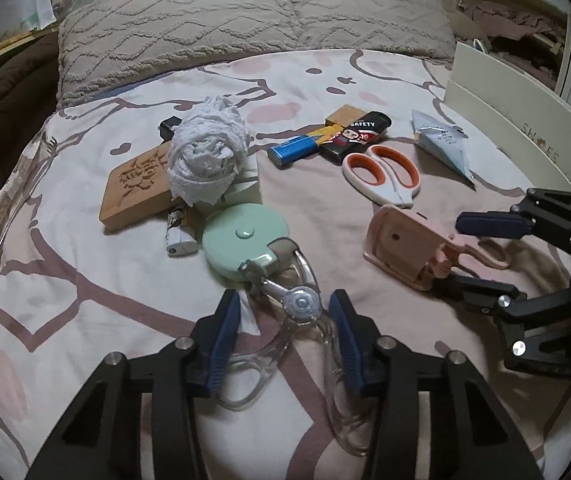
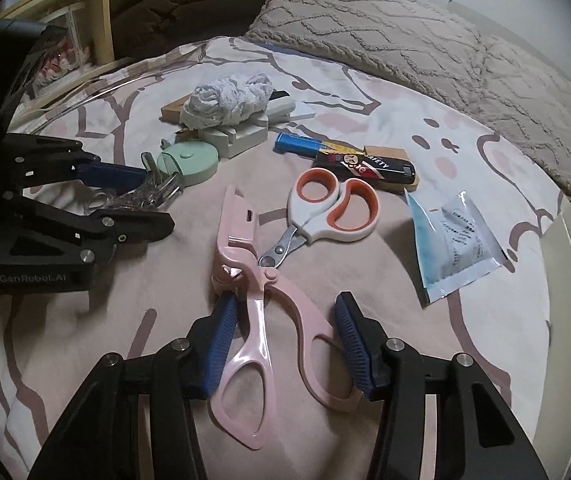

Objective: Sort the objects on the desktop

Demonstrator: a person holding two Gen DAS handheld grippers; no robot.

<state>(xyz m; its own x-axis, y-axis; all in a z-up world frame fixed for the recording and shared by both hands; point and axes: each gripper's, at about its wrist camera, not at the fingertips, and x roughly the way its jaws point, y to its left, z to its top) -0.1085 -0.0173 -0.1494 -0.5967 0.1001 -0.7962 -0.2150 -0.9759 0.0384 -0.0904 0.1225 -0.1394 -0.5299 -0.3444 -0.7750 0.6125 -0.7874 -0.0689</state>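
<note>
While both tools gape, pink scissors (image 2: 261,320) lie lengthwise between the right tool (image 2: 285,336), clear scissors (image 1: 297,320) likewise inside the left tool (image 1: 287,336).

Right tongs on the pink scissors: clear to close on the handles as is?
Probably yes. The right tongs stand open with the pink scissors handles between the pads, nothing else in the gap. The orange-handled scissors lie further out, only their tips near the pivot.

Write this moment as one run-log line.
left tool: open, straddling clear-handled scissors | right tool: open, straddling pink scissors | neither lifted
</note>
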